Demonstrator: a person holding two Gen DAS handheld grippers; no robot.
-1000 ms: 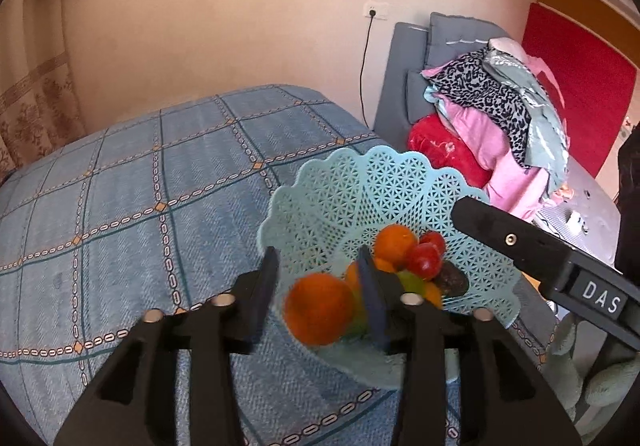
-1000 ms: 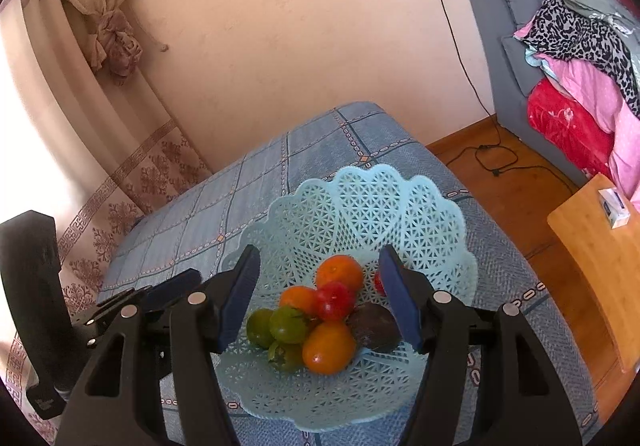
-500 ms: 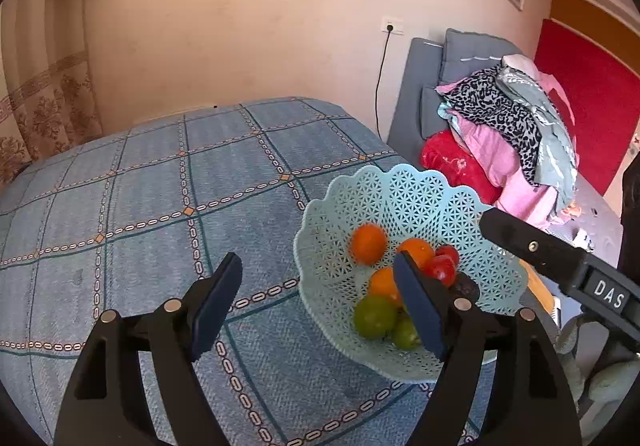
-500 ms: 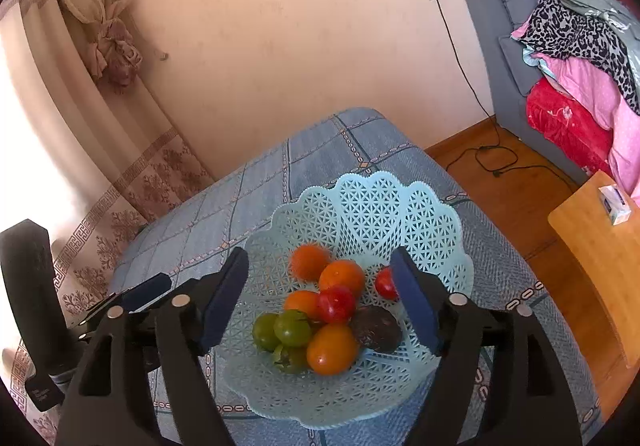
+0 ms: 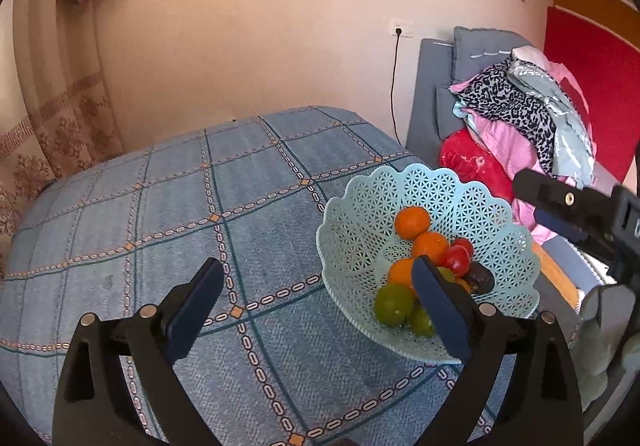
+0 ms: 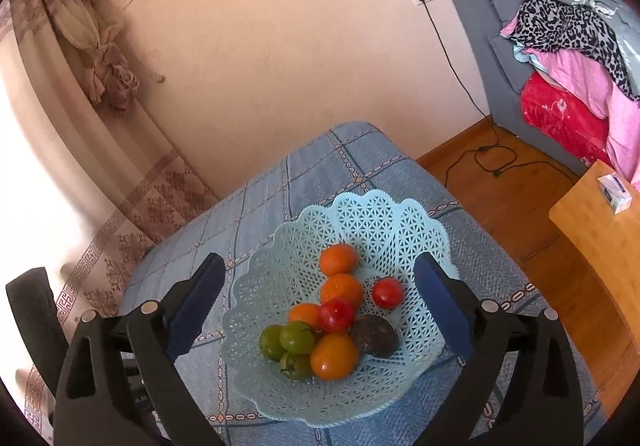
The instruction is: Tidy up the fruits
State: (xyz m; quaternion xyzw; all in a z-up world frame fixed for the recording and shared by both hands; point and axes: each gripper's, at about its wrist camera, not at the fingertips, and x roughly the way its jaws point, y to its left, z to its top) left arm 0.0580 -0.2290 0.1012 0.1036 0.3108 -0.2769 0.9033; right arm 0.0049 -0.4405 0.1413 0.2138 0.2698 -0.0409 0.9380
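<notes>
The left claw (image 5: 316,300) now gapes wide and empty over the tabletop (image 5: 160,205); a second ago it gripped an orange (image 5: 412,222), which now lies in the basket (image 5: 500,286). The right claw (image 6: 320,296) hovers above, equally wide (holding nothing), so sorting looks nearly done.

One pale blue lattice basket (image 6: 404,224) on one blue-checked tabletop (image 6: 312,169). Inside, counted from the right wrist view: four orange fruits, at far (image 6: 338,258), centre (image 6: 341,289), left of centre (image 6: 305,316) and near (image 6: 334,356); two red tomatoes (image 6: 387,292) (image 6: 336,314); three green fruits (image 6: 271,342) (image 6: 297,336) (image 6: 295,366) clustered near left; one dark purple fruit (image 6: 375,336) near right. Ten pieces in all. Two claws, left (image 5: 316,306) and right (image 6: 320,306), both spread wide.
</notes>
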